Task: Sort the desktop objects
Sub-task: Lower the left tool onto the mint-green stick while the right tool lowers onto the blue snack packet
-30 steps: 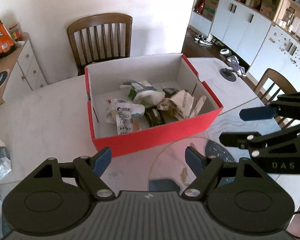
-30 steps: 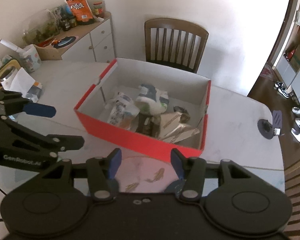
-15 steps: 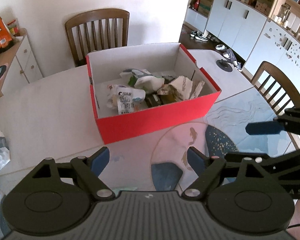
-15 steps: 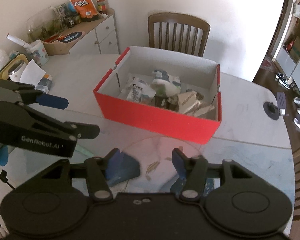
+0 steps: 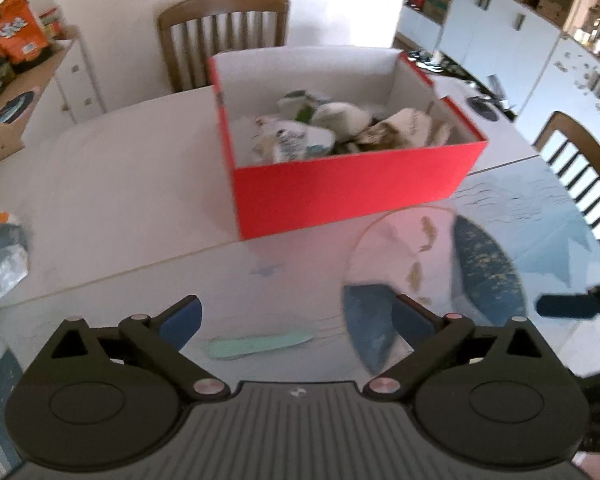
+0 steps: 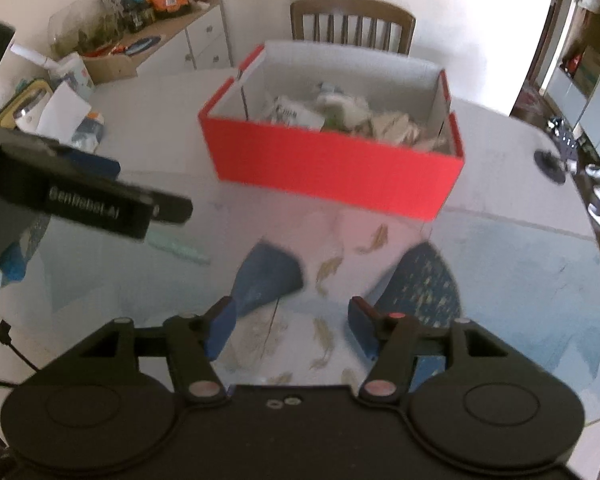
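Observation:
A red cardboard box (image 5: 352,188) with white inner walls stands on the table and holds several crumpled wrappers and packets (image 5: 300,140). It also shows in the right wrist view (image 6: 332,164). My left gripper (image 5: 296,320) is open and empty, well in front of the box. My right gripper (image 6: 290,326) is open and empty, also in front of the box. The left gripper (image 6: 112,184) shows at the left of the right wrist view. A right fingertip (image 5: 568,306) shows at the right edge of the left wrist view.
A patterned mat (image 6: 500,264) with blue shapes and fish covers the near table. A pale green strip (image 5: 260,346) lies on it. Papers and packets (image 6: 64,116) sit at the table's left. Wooden chairs (image 5: 224,36) stand behind and right. A sideboard (image 6: 160,48) holds snacks.
Both grippers have pulled back from the box toward the near table edge. The box now looks farther away. Both stay open and empty.

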### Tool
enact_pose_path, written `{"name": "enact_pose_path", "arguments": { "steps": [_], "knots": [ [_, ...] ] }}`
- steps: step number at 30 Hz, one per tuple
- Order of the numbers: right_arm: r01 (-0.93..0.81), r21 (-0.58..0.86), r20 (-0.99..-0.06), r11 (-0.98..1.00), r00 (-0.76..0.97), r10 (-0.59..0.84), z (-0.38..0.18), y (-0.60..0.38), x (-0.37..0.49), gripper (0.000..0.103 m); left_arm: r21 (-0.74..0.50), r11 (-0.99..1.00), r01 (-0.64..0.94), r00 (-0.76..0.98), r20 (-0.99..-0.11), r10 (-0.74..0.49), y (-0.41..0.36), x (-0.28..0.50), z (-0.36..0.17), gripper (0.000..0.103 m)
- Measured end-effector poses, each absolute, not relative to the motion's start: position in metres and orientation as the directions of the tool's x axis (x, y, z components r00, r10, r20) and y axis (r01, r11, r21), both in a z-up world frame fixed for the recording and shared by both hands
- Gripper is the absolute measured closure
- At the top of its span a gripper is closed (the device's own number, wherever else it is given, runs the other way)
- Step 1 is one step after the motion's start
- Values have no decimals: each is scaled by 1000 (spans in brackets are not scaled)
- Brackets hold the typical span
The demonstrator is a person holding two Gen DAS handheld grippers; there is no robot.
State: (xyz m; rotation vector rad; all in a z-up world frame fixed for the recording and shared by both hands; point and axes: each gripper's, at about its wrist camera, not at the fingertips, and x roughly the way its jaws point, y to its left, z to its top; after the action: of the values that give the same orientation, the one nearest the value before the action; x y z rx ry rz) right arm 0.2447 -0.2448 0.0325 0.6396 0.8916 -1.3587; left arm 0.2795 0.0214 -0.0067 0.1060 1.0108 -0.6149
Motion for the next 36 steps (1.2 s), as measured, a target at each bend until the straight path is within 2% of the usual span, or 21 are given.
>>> {"name": "enact_pose_path", "arguments": {
  "steps": [11,18,36],
  "knots": [
    [996,-50,-881,74,-9,-473,-18,-220,259,38,-219,847,484,349,-840,-416,39,277,-52,1],
    [999,-11,-902,37,6,-432,-40,-212,265,38,-185,868,461,406,-825,-392,44,272,-71,1],
    [999,-30,-930,-9,-32,-367,-73,-201,275,38,-159,909,386,469,-815,-342,30,261,-112,0]
  ]
}}
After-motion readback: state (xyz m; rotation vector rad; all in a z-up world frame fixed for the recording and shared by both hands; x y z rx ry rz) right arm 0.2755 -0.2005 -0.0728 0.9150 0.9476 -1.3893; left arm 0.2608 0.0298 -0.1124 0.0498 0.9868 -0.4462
